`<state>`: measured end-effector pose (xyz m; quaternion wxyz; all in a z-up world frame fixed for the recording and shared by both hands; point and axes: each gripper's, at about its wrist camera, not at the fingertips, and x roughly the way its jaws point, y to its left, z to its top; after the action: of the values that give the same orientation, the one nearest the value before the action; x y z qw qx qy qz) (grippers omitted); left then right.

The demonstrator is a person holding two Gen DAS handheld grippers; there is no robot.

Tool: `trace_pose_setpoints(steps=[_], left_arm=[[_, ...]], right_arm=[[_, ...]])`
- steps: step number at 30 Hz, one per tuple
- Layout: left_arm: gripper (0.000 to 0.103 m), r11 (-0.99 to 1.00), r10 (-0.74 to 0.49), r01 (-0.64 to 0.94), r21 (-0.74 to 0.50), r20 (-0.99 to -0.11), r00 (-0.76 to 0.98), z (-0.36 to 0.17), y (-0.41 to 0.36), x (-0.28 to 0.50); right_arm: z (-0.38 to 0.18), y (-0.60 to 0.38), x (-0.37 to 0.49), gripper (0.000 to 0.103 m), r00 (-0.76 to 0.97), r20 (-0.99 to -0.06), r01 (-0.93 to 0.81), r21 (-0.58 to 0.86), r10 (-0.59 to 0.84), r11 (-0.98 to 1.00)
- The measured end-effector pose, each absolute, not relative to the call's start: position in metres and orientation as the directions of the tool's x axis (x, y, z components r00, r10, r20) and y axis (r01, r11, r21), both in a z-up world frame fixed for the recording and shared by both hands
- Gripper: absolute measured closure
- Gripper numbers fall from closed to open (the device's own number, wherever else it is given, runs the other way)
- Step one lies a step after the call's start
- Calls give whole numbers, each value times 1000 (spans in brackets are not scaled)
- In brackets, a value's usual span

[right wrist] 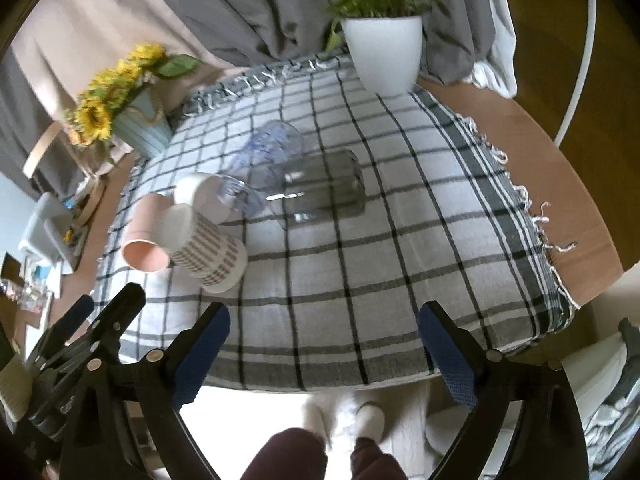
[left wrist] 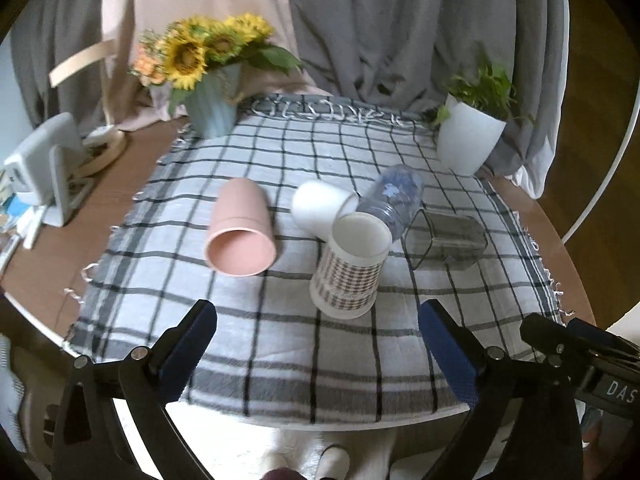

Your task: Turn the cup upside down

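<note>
While both grippers' fingers gape empty, only the left wrist view shows the pink cup's (left wrist: pixel 241 229) open mouth.

Ahead of the claw, a matt woven checked cloth (left wrist: pixel 260 332) covers a smooth wooden table (left wrist: pixel 132 148); on it a matt pink cup (left wrist: pixel 240 232), a houndstooth-printed paper cup (left wrist: pixel 348 276), and clear glossy plastic bottle (left wrist: pixel 396 196)

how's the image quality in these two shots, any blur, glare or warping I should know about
Left wrist view: strong fisheye bending of the table edge, sunflowers softly smeared, patterned cup fairly sharp. Right wrist view: same barrel warping, the floor under the table blown out white, clear bottle and grey glass hard to outline against the checked cloth.
</note>
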<state>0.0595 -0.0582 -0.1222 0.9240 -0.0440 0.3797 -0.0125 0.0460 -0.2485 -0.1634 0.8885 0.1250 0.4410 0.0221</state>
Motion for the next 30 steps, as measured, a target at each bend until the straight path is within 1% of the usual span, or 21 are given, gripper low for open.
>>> trace_pose_setpoints(steps=[5,10,16,21,23,30], left_arm=[[0,998,-24,-23,-58,-693,721,-106,-47,33],[0,1000,-2,-14,-19,-656,755,-90,-36,-5],[0,999,-22,3,-32,-610,792,-68,-15,-56],[0,998,-42,9,-60,-588,807,-56,2,-88],[0,998,-53,19,-66,-580,813,-52,6,-99],[0,997,-73,50,-57,-556,828,-37,10,-119]], right_arm=[[-147,-240,26,4,647,-749,70,243,142,967],[-129,-225,-5,3,681,-719,55,242,141,969],[-99,-199,-63,3,759,-646,55,192,84,980],[-79,-184,-107,3,808,-588,73,179,47,981],[-73,-181,-123,3,823,-566,86,194,40,977],[-62,-174,-153,3,841,-540,99,225,40,969]])
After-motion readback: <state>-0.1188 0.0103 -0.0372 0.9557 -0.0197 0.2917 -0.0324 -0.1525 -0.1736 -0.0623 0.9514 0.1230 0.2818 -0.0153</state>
